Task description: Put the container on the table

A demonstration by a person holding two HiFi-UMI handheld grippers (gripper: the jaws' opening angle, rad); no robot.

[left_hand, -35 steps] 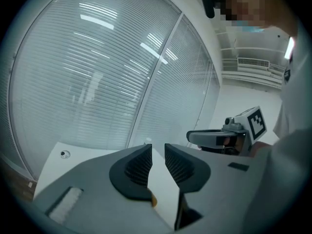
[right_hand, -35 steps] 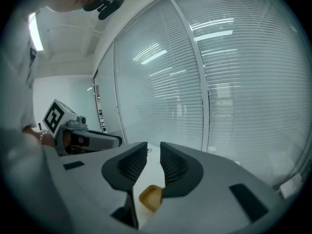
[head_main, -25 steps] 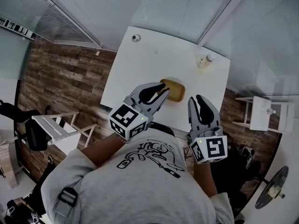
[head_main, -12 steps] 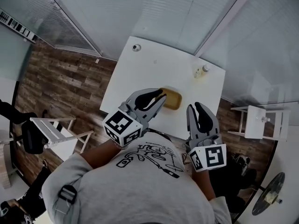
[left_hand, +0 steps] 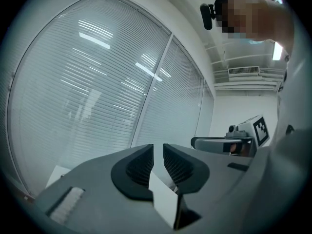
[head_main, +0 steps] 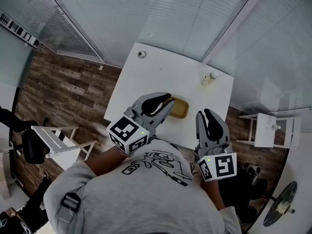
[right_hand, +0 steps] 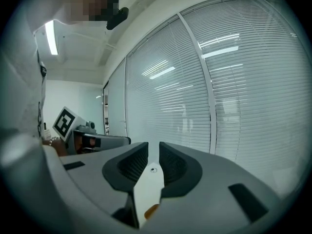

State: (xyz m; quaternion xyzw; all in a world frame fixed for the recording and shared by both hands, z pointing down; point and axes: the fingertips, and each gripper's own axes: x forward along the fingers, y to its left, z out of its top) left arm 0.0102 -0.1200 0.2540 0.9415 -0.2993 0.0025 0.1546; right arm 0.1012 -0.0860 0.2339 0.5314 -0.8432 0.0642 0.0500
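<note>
Left gripper [left_hand: 158,149] and right gripper [right_hand: 153,146]: jaws pressed together, empty. Yellow container [head_main: 181,109] sits on white counter [head_main: 165,77].

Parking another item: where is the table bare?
The table is bare across its middle, bordered by the round object at the far left corner, the bottle at the far right and the yellow container at the near edge. The left gripper and right gripper crowd that edge.
</note>
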